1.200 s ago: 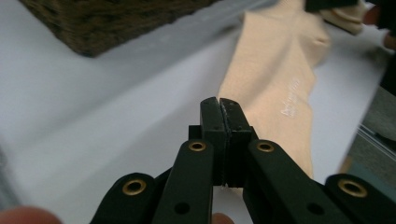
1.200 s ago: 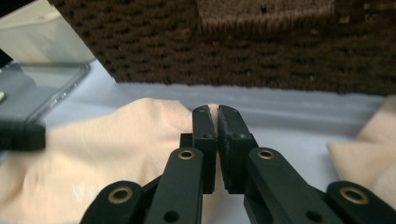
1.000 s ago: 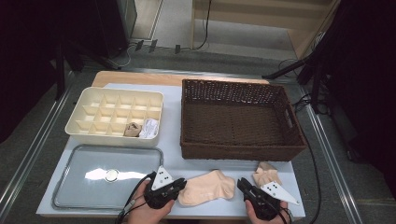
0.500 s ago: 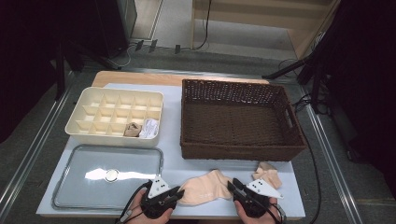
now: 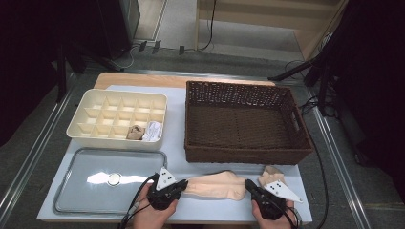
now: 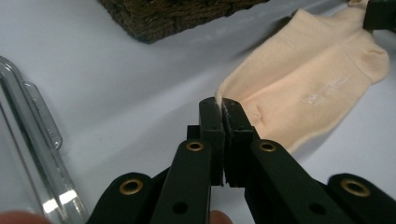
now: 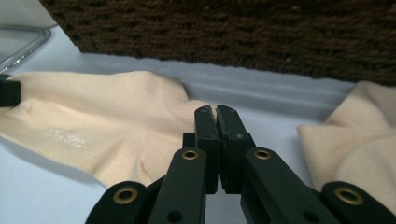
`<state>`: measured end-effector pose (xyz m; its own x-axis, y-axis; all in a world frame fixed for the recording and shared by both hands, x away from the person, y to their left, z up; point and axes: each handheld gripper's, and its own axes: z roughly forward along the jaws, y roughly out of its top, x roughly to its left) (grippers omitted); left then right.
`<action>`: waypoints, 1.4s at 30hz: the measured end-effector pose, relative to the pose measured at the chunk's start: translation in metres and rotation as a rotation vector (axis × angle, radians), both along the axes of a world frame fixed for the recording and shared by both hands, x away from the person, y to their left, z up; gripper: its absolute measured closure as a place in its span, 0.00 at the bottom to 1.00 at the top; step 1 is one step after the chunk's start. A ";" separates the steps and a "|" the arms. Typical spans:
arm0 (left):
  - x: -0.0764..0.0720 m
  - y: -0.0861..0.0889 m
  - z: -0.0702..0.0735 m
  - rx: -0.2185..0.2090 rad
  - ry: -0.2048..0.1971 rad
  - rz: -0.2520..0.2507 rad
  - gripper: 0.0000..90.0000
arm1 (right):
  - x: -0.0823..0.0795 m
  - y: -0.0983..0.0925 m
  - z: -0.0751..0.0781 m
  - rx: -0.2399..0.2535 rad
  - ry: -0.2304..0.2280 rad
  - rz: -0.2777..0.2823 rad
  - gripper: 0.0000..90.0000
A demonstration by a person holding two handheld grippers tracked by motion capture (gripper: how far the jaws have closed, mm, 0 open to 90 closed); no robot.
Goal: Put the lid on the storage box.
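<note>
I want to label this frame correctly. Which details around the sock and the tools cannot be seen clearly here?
- Left tool: shut on sock; its hem is hidden between the pads.
- Right tool: shut; cloth between the pads is not discernible.
- Second sock, high view: partly covered by the grey plate.
- Items in organizer: too small to identify.

Small brown and white items (image 5: 143, 132) in cream compartment tray (image 5: 119, 100) too small to be identified; second peach sock (image 5: 270, 174) partly hidden by right gripper (image 5: 253, 187).

tongs (image 6: 223, 105): black, ribbed pads | brass rivets | grey triangular plate | black cable
</note>
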<state>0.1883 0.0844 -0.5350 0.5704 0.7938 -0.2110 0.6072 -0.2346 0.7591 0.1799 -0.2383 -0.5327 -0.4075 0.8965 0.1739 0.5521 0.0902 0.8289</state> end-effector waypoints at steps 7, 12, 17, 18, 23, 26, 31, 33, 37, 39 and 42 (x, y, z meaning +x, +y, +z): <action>0.000 0.008 0.004 -0.060 0.001 0.029 0.86 | -0.001 -0.002 -0.001 0.049 0.014 -0.004 0.84; 0.000 0.010 0.005 -0.096 -0.020 0.038 0.74 | 0.010 0.003 -0.002 0.072 -0.036 -0.002 0.72; 0.000 0.008 0.002 -0.082 0.007 0.012 0.89 | 0.015 0.024 -0.011 -0.042 -0.035 0.072 0.71; 0.000 0.008 0.001 -0.079 0.013 0.004 0.93 | 0.014 0.027 -0.011 -0.051 -0.034 0.083 0.77; -0.001 0.005 0.002 -0.080 0.014 -0.009 0.99 | 0.009 0.033 -0.007 -0.045 -0.015 0.130 0.95; 0.000 0.007 0.001 -0.073 0.016 0.001 0.99 | 0.007 0.027 -0.001 -0.041 -0.068 0.089 0.95; 0.002 0.004 -0.001 -0.074 0.009 0.001 0.98 | 0.011 0.019 -0.004 -0.063 -0.064 0.073 0.93; 0.002 0.005 0.000 -0.081 -0.006 0.011 0.89 | 0.012 0.017 -0.005 -0.032 -0.063 0.068 0.83; 0.001 0.012 0.004 -0.122 -0.021 0.020 0.77 | 0.009 0.000 0.009 0.022 -0.103 0.027 0.77; 0.001 0.015 0.005 -0.139 -0.029 0.023 0.74 | 0.006 -0.015 0.017 0.036 -0.125 -0.010 0.77; 0.001 0.018 0.007 -0.153 -0.038 0.026 0.72 | 0.002 -0.037 0.025 0.041 -0.141 -0.059 0.73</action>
<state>0.1888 0.1024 -0.5283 0.5599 0.7687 -0.3091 0.5817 -0.0991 0.8073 0.1816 -0.2753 -0.5073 -0.3770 0.9131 0.1556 0.4332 0.0253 0.9010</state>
